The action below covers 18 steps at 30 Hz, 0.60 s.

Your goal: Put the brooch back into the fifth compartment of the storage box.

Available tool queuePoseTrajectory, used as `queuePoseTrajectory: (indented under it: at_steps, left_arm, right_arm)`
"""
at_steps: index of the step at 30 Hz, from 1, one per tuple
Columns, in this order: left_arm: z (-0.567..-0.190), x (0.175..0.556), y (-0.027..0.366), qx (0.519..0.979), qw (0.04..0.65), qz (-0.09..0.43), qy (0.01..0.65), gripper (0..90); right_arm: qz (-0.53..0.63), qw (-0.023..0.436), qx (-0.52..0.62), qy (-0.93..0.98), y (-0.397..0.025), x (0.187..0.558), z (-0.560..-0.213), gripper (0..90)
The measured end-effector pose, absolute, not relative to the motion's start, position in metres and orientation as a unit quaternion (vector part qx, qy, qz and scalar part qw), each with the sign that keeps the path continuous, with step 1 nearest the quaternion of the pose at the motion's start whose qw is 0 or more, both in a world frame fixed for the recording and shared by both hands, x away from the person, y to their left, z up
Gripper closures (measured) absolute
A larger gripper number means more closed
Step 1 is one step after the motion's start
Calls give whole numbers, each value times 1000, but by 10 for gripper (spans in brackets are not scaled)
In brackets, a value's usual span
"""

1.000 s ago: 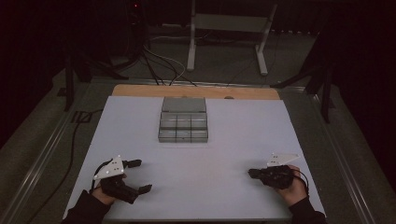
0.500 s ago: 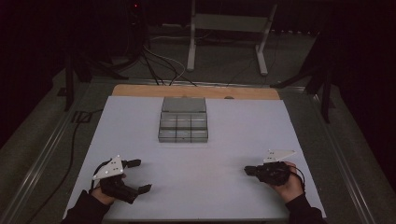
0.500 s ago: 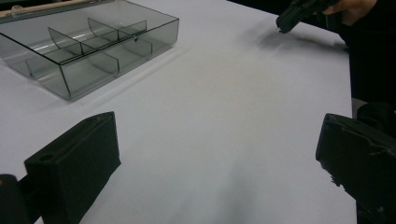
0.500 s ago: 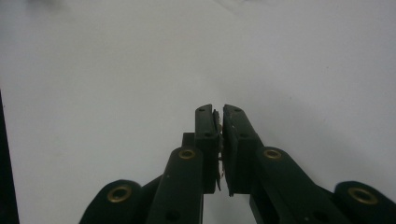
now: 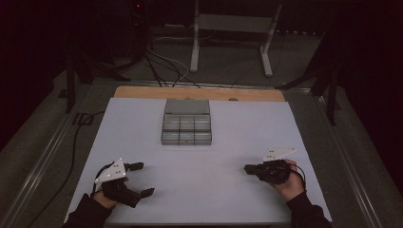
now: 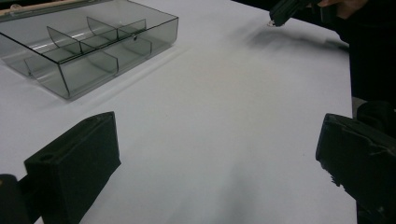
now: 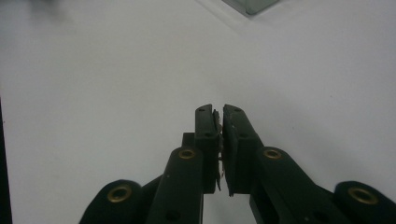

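White table (image 5: 199, 185): left tool (image 5: 141, 179) gapes; right tool (image 5: 248, 168) pinched together.

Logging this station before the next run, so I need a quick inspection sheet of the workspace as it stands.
Surface: white table top, bare around the tools; wooden strip along the far edge.
Job's things: clear divided box at the centre rear, lid open, compartments look empty.
Clutter: nothing seen.
Grippers: left tool wide open, low over the near left; right tool shut with nothing in it, at the near right. Both apart from the box.
Cables: one trails from each tool; more run on the floor behind the table.
Surroundings: dark room, a metal stand beyond the table.
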<state>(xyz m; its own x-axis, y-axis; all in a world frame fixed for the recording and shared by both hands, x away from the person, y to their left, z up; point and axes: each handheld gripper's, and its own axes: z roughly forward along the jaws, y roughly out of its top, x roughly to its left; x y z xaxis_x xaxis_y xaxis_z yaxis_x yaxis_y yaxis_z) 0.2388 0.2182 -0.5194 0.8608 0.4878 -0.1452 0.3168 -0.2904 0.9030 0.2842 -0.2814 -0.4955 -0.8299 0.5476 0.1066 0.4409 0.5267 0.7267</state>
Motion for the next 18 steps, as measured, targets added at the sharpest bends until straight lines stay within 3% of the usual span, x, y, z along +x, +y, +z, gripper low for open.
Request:
queuePoseTrajectory:
  at_steps: [18]
  left_arm:
    - [-519,239,218,800,539,79,251,11]
  right_arm:
    - [389,69,272,877,-253,301,-484,852]
